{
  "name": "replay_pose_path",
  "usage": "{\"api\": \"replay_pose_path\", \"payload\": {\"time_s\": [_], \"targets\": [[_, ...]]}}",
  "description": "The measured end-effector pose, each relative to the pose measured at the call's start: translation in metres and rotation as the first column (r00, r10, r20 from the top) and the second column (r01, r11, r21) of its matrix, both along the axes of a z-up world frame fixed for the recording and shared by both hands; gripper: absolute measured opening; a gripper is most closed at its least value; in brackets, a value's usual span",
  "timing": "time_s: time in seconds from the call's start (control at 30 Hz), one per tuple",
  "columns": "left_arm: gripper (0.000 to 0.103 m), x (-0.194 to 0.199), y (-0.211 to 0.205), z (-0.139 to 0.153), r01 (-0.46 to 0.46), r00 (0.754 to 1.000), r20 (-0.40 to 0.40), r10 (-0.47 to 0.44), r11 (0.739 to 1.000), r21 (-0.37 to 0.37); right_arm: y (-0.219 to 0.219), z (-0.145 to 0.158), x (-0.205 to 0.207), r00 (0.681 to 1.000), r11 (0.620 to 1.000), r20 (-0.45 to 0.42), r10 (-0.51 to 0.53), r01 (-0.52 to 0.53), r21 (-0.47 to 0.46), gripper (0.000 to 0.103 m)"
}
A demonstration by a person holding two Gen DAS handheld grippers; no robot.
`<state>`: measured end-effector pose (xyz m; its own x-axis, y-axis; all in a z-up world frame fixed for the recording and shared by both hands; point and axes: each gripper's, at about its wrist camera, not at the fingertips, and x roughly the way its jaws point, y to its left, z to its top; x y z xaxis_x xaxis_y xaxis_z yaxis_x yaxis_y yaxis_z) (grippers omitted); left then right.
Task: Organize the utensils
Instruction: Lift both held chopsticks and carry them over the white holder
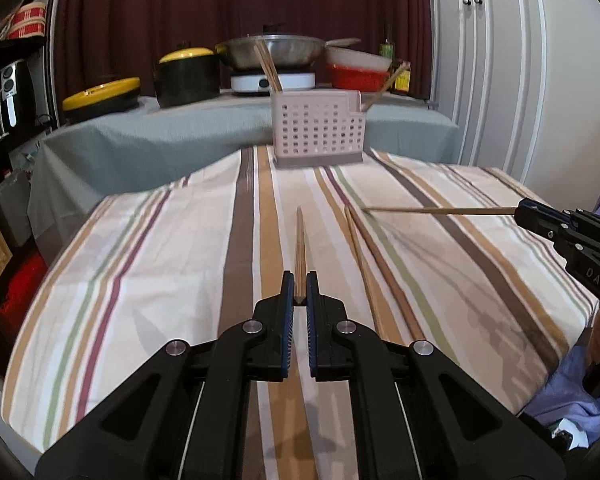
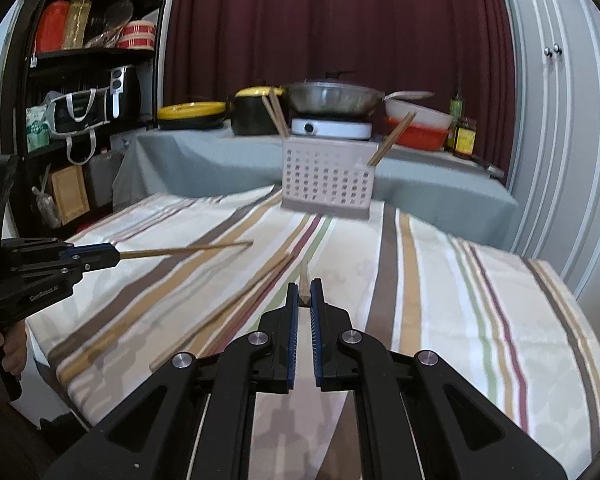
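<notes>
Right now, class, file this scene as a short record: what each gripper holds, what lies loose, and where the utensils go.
left gripper: shut on one chopstick
right gripper: shut on another chopstick
loose on cloth: two chopsticks, side by side
holder: perforated caddy at the far end of the striped tablecloth
already in holder: chopsticks leaning left, more in the right compartment

Both our grippers clamped on chopsticks

Our left gripper (image 1: 300, 288) sits at lower centre, nipping a chopstick (image 1: 299, 248); our right gripper (image 2: 305, 294) likewise pinches its chopstick (image 2: 303, 276).
</notes>
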<state>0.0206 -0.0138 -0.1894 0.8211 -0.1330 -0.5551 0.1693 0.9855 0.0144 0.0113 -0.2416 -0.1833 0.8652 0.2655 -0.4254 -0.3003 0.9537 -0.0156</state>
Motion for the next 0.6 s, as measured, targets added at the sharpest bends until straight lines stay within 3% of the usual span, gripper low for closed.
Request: {"api": "replay_pose_path", "payload": {"time_s": [0.6], "targets": [[0.006,-0.006,0.015,0.076,-0.02,0.989,0.148,0.03,0.998,-0.065,-0.017,0.057,0.006,0.992,0.998,0.12,-0.023,0.017,0.054,0.007]]}}
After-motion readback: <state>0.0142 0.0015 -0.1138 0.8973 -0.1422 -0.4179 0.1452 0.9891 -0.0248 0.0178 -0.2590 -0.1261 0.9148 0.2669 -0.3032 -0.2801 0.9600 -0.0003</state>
